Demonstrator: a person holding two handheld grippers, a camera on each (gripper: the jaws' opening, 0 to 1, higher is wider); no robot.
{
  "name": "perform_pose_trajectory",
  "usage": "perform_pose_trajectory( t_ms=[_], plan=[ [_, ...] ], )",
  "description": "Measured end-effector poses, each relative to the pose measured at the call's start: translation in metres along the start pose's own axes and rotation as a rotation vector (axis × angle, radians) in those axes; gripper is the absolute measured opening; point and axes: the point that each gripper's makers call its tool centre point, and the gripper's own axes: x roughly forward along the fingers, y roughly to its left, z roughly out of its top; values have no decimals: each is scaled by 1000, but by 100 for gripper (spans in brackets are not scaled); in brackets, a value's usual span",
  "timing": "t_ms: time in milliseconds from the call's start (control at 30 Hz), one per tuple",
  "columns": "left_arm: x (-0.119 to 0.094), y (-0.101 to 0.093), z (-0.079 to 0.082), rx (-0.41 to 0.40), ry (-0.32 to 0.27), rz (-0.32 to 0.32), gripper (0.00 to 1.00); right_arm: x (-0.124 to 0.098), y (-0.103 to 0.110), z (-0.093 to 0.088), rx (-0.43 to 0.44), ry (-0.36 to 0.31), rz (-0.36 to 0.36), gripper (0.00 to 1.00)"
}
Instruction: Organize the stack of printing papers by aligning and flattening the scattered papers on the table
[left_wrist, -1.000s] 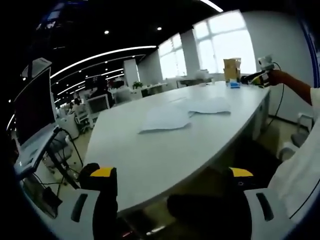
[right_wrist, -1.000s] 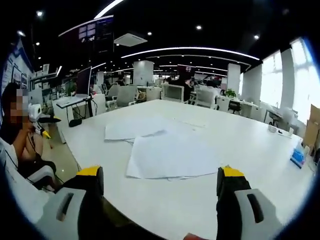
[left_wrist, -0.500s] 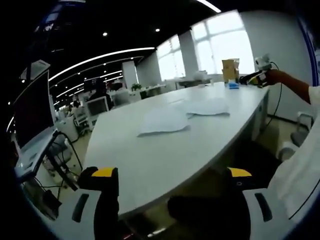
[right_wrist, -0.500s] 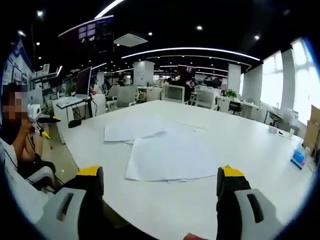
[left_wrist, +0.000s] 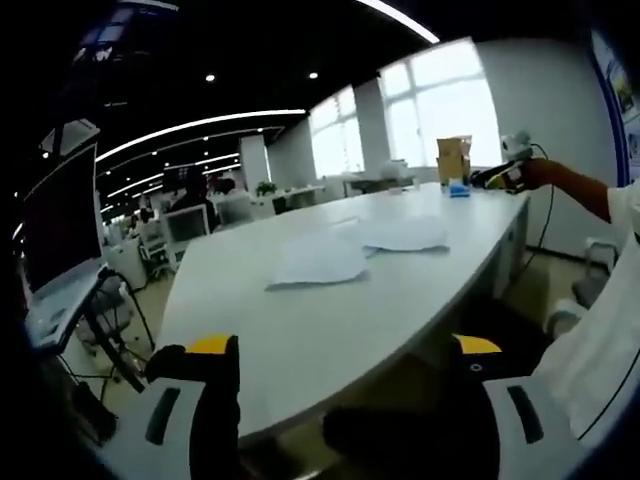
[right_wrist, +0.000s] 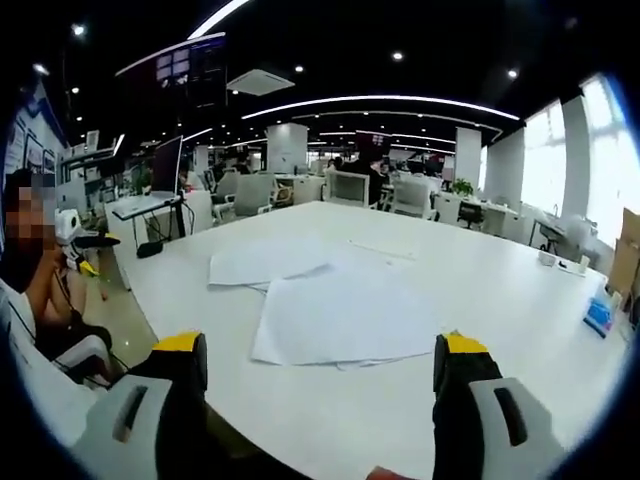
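Observation:
White printing papers lie scattered on a large white table (left_wrist: 300, 330). In the left gripper view, one loose sheet (left_wrist: 315, 262) sits mid-table and another bunch (left_wrist: 400, 233) lies beyond it. My left gripper (left_wrist: 343, 350) is open off the table's near edge, far from the papers. In the right gripper view, a rough pile (right_wrist: 345, 320) lies just ahead and a single sheet (right_wrist: 265, 262) overlaps its far left corner. My right gripper (right_wrist: 320, 350) is open above the table edge, with nothing between its jaws. Each gripper also appears in the other's view, held in a hand: the right gripper (left_wrist: 488, 180) and the left gripper (right_wrist: 85, 255).
A cardboard box (left_wrist: 452, 158) and a small blue item (right_wrist: 597, 313) stand at one end of the table (right_wrist: 480, 290). Monitors, desks and office chairs (right_wrist: 250, 190) fill the room behind. A person sits beside the table.
The left gripper view has shifted a little, so the table sits slightly lower and nearer. The papers have not moved and both grippers stay open.

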Motion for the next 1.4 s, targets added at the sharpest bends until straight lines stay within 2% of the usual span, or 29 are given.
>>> perform_pose_trajectory(
  t_ms=[333, 433, 600, 700, 967, 1033, 1100, 1400],
  plan=[
    [-1, -4, 5, -15, -35, -21, 92, 4, -3, 0, -7, 9, -11, 89],
    [-1, -13, 5, -24, -48, -68, 93, 5, -2, 0, -8, 13, -4, 89],
    [-1, -17, 8, 6, -67, -81, 94, 9, -4, 4, -6, 8, -1, 89],
    [-3, -18, 9, -10, -77, -91, 95, 12, -3, 4, -6, 9, 3, 89],
    [-6, -14, 7, -15, -66, -80, 92, 19, 0, 5, -17, 25, 2, 88],
    [-8, -18, 8, -48, -81, -108, 92, 19, -2, 5, -21, 26, 2, 88],
    [-8, -17, 8, -51, -82, -106, 92, 21, 0, 6, -24, 28, 2, 88],
    [-9, -14, 1, -46, -57, -92, 88, 30, -5, 5, -36, 46, -7, 88]
  ],
)
